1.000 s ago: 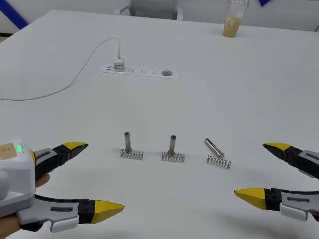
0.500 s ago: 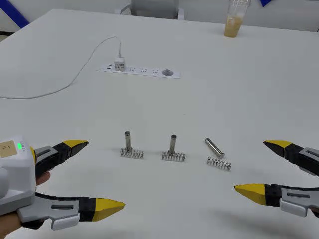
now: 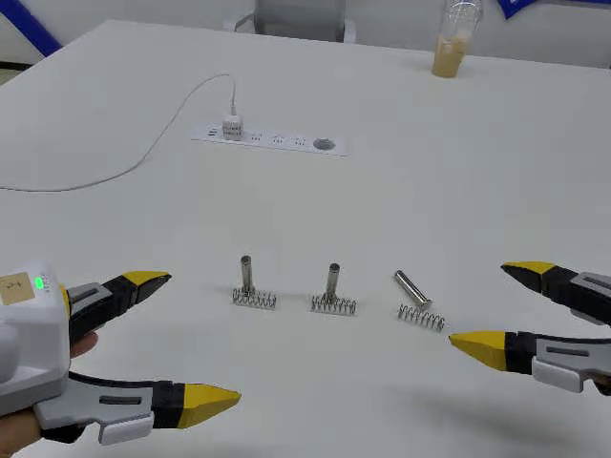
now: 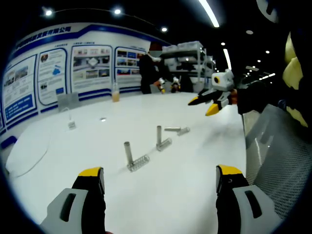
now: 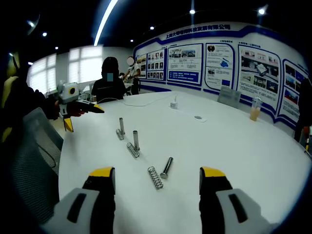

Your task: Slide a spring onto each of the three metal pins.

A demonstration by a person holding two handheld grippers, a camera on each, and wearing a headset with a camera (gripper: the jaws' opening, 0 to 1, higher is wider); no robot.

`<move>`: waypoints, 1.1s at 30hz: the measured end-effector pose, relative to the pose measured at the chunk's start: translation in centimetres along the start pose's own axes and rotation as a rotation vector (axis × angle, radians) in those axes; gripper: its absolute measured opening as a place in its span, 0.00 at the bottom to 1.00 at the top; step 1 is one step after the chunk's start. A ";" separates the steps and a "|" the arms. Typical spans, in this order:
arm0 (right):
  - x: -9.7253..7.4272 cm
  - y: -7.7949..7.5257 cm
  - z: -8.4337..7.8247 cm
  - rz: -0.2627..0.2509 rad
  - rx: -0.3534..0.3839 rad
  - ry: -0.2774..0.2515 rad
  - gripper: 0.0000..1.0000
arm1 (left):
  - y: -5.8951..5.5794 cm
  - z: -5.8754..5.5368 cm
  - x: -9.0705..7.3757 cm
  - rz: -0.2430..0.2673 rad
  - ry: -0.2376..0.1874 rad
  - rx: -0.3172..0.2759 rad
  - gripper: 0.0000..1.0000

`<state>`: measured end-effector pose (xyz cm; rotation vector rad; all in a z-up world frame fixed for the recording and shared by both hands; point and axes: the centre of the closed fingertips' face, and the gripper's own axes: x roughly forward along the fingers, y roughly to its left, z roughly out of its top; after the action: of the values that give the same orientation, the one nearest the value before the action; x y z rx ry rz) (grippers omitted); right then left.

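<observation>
Three metal pins sit in a row on the white table (image 3: 382,210). The left pin (image 3: 246,274) and the middle pin (image 3: 333,281) stand upright; the right pin (image 3: 410,288) lies on its side. A spring lies at the foot of each: left spring (image 3: 254,300), middle spring (image 3: 331,305), right spring (image 3: 421,317). My left gripper (image 3: 187,336) is open at the lower left, apart from the pins. My right gripper (image 3: 491,308) is open at the lower right, just right of the lying pin (image 5: 166,167) and its spring (image 5: 155,177). Both hold nothing.
A white power strip (image 3: 267,139) with a plugged charger and cable (image 3: 143,157) lies mid-table. A plastic cup with a drink (image 3: 451,43) stands at the far edge, beside a grey chair (image 3: 291,19). A person (image 5: 109,78) stands beyond the table.
My right gripper has edged left, toward the lying pin and its spring. The left gripper and the pins have stayed put; the head camera tilted slightly.
</observation>
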<state>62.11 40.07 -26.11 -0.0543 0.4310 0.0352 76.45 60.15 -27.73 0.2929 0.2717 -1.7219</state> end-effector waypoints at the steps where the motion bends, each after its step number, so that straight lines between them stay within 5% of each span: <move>1: 0.1 -0.1 0.0 -0.002 0.003 0.008 0.69 | 0.0 0.0 0.0 0.000 -0.001 0.000 0.97; 20: 4.2 -1.7 1.0 -0.034 -0.041 0.138 0.49 | -0.1 0.0 0.1 0.002 -0.006 -0.005 0.97; 33: 7.3 -2.7 -0.1 -0.062 -0.036 0.249 0.34 | 0.0 0.0 0.2 0.005 -0.010 -0.008 0.96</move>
<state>68.80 37.49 -29.11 -0.1079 0.6775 -0.0256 76.44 59.95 -27.78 0.2793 0.2703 -1.7165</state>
